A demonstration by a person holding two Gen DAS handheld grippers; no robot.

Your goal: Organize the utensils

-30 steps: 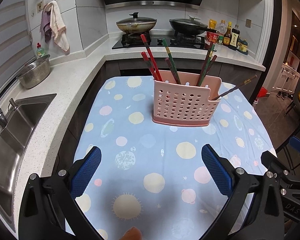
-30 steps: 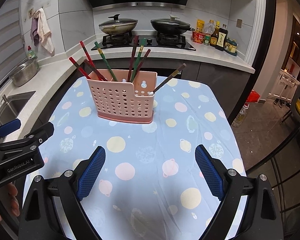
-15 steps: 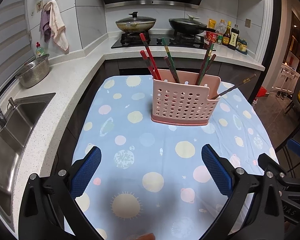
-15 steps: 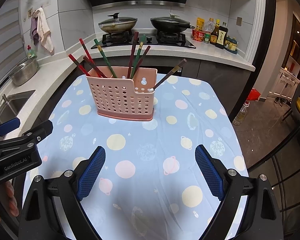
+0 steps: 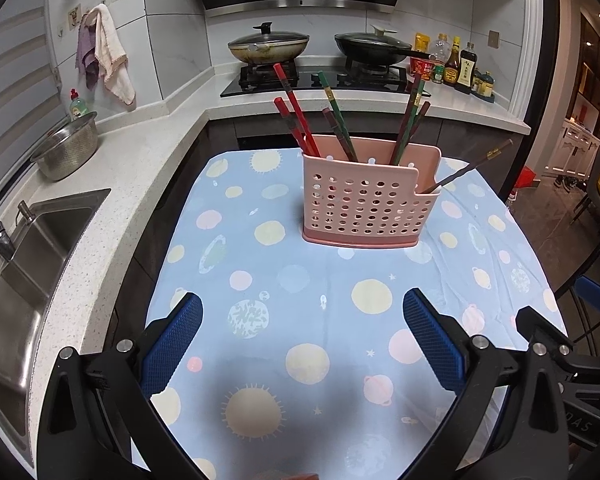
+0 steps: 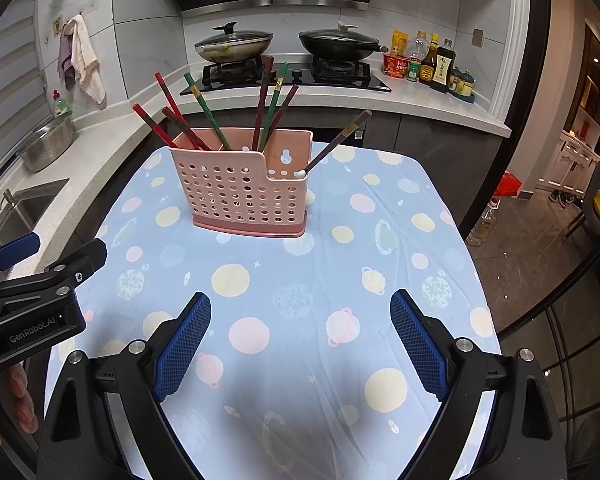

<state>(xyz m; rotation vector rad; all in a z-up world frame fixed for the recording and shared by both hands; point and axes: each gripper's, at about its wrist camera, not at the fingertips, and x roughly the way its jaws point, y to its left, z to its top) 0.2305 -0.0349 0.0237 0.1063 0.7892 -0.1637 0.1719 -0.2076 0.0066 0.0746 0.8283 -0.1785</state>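
Left gripper [image 5: 302, 336] and right gripper [image 6: 300, 334] hung spread, empty, near the pink basket [image 5: 366, 200] holding chopsticks [image 5: 296, 116].

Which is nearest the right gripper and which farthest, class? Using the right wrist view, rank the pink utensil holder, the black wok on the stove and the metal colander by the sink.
From the right gripper:
1. Pink utensil holder, straight ahead on the tablecloth.
2. Metal colander, far left on the counter beside the sink.
3. Black wok, at the back on the stove's right burner.
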